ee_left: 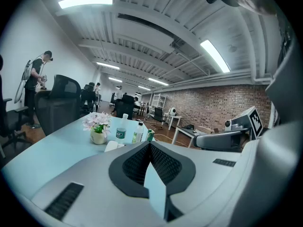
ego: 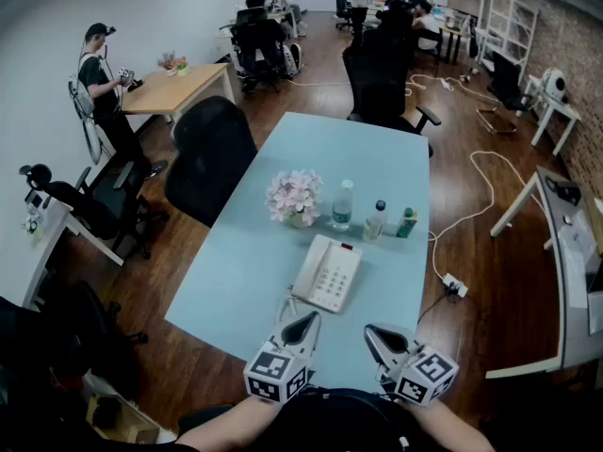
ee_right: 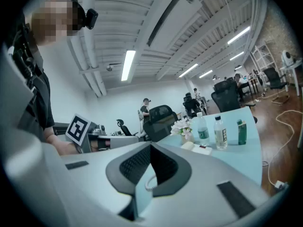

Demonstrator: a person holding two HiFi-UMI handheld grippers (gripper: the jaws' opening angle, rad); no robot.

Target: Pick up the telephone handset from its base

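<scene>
A cream telephone (ego: 332, 276) lies on the light blue table (ego: 236, 271), its handset (ego: 309, 269) resting along the base's left side. A coiled cord (ego: 286, 306) runs from its near end. My left gripper (ego: 303, 325) is shut and empty, just short of the phone's near left corner. My right gripper (ego: 379, 337) is also shut and empty, beside it near the table's front edge. In the left gripper view the shut jaws (ee_left: 150, 146) hide most of the phone (ee_left: 113, 146). The right gripper view shows the phone (ee_right: 199, 147) beyond its shut gripper (ee_right: 150, 148).
Behind the phone stand a vase of pink flowers (ego: 295, 198), two clear bottles (ego: 343, 205) (ego: 376, 221) and a small green bottle (ego: 407, 222). Black office chairs (ego: 212, 153) (ego: 377, 83) stand at the table's left and far end. A power strip (ego: 454, 285) lies on the floor to the right.
</scene>
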